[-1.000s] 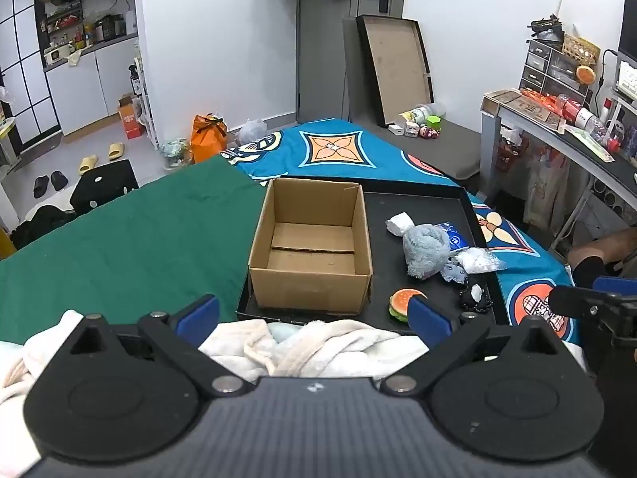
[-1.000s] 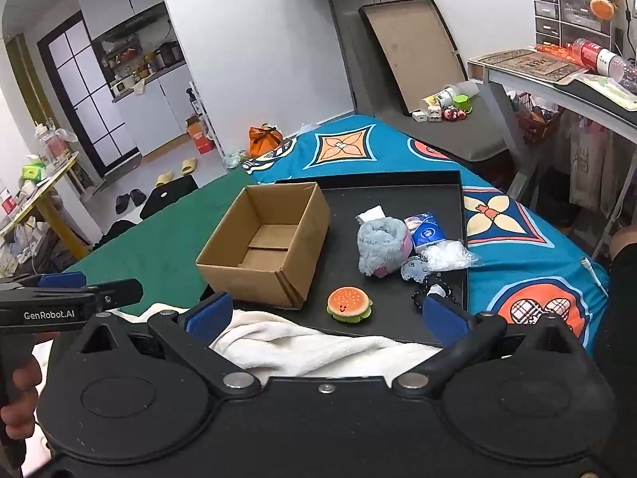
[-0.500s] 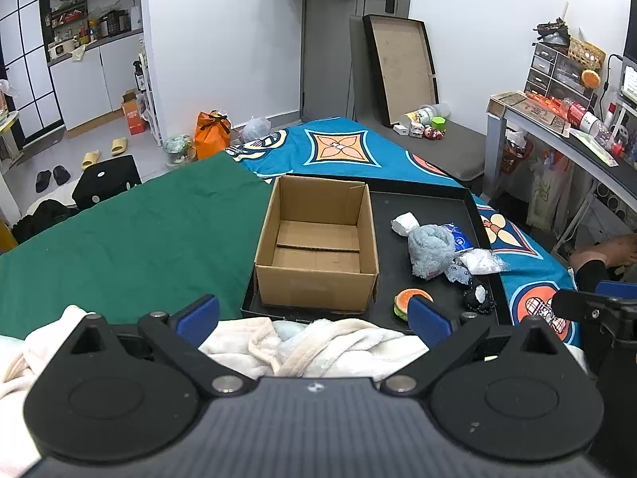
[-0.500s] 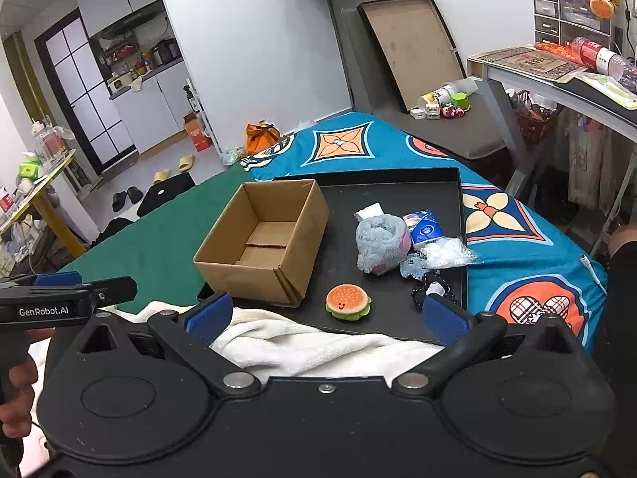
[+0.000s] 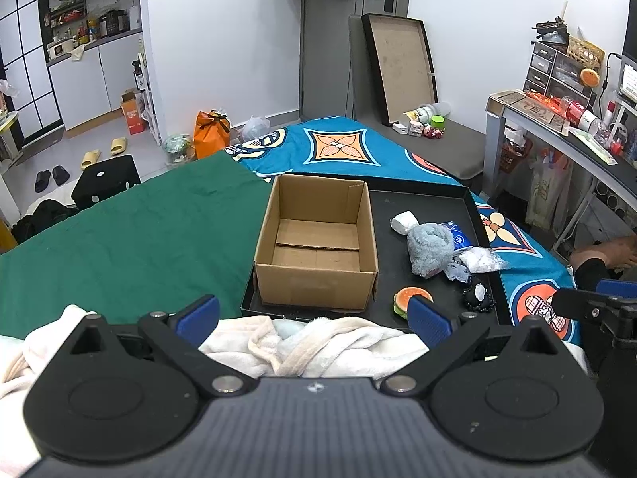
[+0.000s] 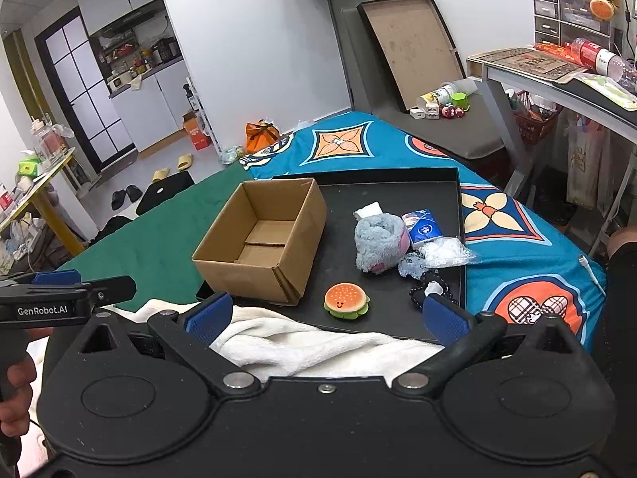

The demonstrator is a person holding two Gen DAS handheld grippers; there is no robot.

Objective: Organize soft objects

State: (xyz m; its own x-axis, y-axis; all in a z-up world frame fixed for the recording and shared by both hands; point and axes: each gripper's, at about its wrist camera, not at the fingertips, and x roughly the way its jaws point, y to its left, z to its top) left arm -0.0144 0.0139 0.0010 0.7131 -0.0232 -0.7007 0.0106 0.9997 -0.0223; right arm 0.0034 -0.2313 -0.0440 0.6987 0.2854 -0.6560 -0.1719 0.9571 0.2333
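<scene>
We have edged closer to the empty cardboard box [image 5: 316, 247], both grippers, left [image 5: 312, 314] and right [image 6: 324, 316], wide open; the burger toy [image 6: 345, 300] beside it awaits packing

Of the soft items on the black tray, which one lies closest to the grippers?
The burger plush, orange bun with green frill, at the black tray's near edge; the grey plush lies farther back.
</scene>
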